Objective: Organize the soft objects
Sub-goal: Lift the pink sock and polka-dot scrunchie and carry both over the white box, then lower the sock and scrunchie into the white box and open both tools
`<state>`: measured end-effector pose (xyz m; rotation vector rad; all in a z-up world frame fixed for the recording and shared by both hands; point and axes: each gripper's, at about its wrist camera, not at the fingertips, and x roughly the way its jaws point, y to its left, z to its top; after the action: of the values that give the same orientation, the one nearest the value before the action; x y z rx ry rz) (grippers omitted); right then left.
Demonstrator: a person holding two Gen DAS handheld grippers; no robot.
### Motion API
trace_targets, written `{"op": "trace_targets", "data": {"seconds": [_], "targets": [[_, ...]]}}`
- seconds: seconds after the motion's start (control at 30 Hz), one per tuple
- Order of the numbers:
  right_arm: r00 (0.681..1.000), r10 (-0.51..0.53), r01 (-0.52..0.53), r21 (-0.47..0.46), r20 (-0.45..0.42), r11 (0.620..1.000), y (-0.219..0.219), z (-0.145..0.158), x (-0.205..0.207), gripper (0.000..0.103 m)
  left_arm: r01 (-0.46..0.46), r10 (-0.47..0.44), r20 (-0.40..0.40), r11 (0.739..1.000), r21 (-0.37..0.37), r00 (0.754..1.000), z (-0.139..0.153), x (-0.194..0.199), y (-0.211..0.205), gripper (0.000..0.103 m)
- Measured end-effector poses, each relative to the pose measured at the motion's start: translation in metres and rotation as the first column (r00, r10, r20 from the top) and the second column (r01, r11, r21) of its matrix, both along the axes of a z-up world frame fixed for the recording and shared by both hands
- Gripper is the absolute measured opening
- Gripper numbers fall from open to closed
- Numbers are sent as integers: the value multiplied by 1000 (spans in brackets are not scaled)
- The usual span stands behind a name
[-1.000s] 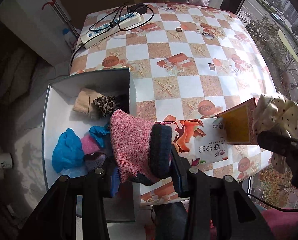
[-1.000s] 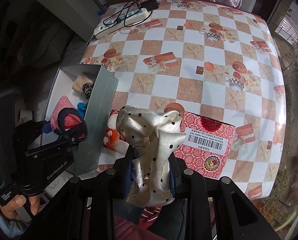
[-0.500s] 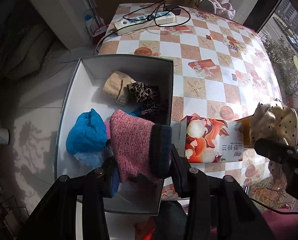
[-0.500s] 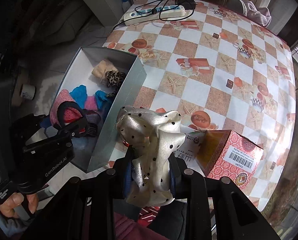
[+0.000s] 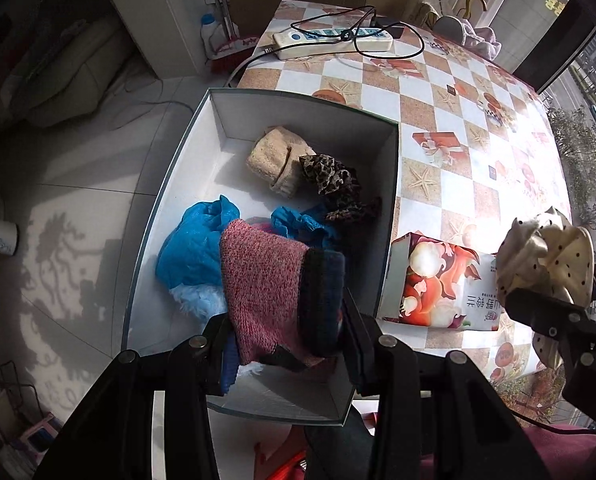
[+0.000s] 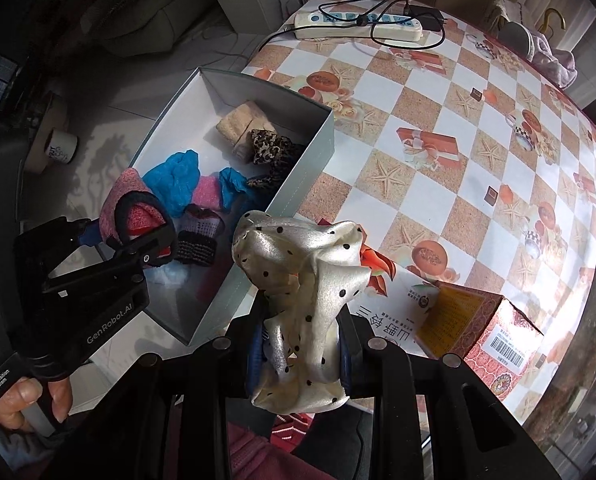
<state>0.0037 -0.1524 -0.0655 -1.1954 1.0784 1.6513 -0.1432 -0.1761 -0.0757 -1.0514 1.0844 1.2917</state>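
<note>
A: How will the sock point(image 5: 273, 292) handle?

B: Light and limp, I'd judge. The knit is thick, so it squashes rather than slips. The left tool point(image 5: 283, 344) has it nipped near the dark cuff, jaws narrowed onto the bunched wool, and the rest stands up above the fingers.

A: Where is it now?

B: Over the near end of the box point(image 5: 392, 184), above the blue cloths point(image 5: 193, 248) already inside. The box sits at the left edge of the surface point(image 5: 470, 152).

A: And the scarf point(image 6: 310, 284)?

B: Satin with dots, probably slippery, so a hold across a thick fold suits it. The right tool point(image 6: 302, 354) is closed on its middle, both ends flopping free. It hangs just right of the box wall, over the cartons point(image 6: 482, 320), not yet above the opening.

A: So either could drop straight down?

B: The sock could, I think; the scarf needs carrying left first.
</note>
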Motion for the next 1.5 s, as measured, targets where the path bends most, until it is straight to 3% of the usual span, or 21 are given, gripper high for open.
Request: {"op": "trace_targets", "data": {"seconds": [0.87,1.5], "targets": [[983,166,-168,14,78,986,36,-14,-78,31,-141,144,36,987,-76,989,-33,-48,3,46],[982,165,-162,-35,87,986,72,-34,-97,31,-168,172,26,980,-108,985,-55,-59,34,46]]}}
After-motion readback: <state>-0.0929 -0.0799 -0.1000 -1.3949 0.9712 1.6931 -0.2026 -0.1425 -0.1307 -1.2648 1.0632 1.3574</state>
